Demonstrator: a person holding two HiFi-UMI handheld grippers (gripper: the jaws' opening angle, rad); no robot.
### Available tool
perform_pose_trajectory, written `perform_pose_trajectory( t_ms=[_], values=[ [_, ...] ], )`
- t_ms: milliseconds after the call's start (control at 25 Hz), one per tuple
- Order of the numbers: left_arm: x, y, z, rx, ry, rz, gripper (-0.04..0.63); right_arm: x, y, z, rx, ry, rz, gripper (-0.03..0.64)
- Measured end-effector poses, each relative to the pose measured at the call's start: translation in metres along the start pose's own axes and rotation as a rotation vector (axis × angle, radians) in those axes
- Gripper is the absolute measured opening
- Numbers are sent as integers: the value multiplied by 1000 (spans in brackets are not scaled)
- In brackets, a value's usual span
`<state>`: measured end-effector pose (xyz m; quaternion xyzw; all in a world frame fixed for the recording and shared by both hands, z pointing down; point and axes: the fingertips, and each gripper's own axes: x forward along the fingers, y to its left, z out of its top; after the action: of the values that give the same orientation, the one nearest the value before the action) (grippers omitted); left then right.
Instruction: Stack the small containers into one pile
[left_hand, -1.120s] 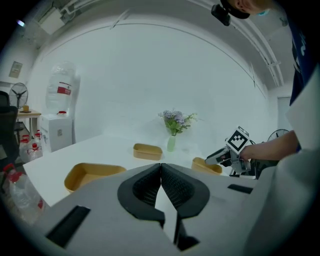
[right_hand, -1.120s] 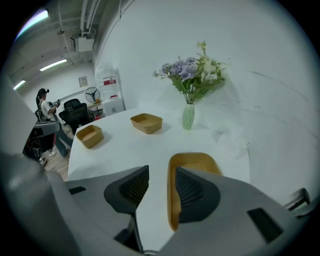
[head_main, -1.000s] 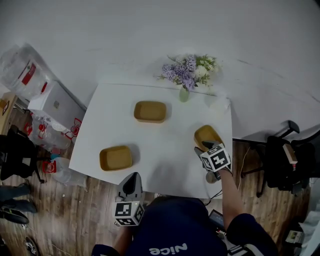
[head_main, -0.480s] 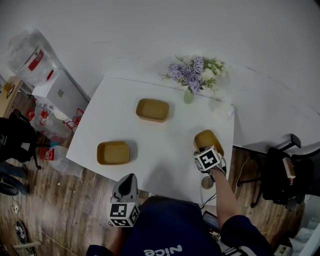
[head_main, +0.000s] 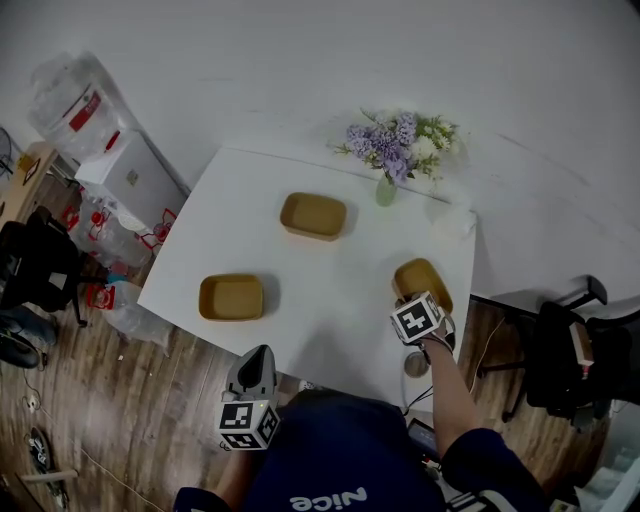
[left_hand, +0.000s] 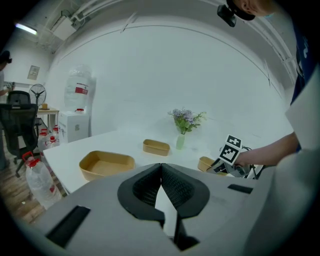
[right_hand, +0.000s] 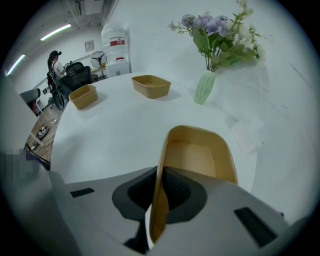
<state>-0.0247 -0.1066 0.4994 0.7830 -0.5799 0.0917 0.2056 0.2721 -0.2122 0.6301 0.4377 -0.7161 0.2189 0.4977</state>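
Note:
Three tan containers sit apart on the white table (head_main: 330, 300): one near left (head_main: 231, 297), one at the back middle (head_main: 313, 216), one at the right (head_main: 421, 279). My right gripper (head_main: 405, 300) points steeply down at the right container's near end. Its jaws have just closed, and in the right gripper view the gripper (right_hand: 160, 175) is shut on the near wall of that container (right_hand: 200, 155). My left gripper (head_main: 255, 368) hovers off the table's near edge, and in the left gripper view it (left_hand: 160, 166) is shut with nothing between its pads.
A green vase of purple flowers (head_main: 386, 190) stands at the table's back edge, with a white napkin (head_main: 455, 222) to its right. A white cabinet (head_main: 130, 175) and bottles are on the floor at the left, an office chair (head_main: 560, 350) at the right.
My right gripper has sunk onto the near end of the right container and closed on its wall. The left gripper has hardly moved.

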Motion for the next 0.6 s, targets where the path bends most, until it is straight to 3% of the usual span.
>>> perform_pose_trajectory(
  t_ms=[400,600],
  values=[
    [-7,-4,-5,-35,-6,53,18,-28,1,-1,-42,-65,-66,54],
    [-9,-9,-6,-35,-13,67,18,-43,13,3,-56,-109,-54,52]
  ],
)
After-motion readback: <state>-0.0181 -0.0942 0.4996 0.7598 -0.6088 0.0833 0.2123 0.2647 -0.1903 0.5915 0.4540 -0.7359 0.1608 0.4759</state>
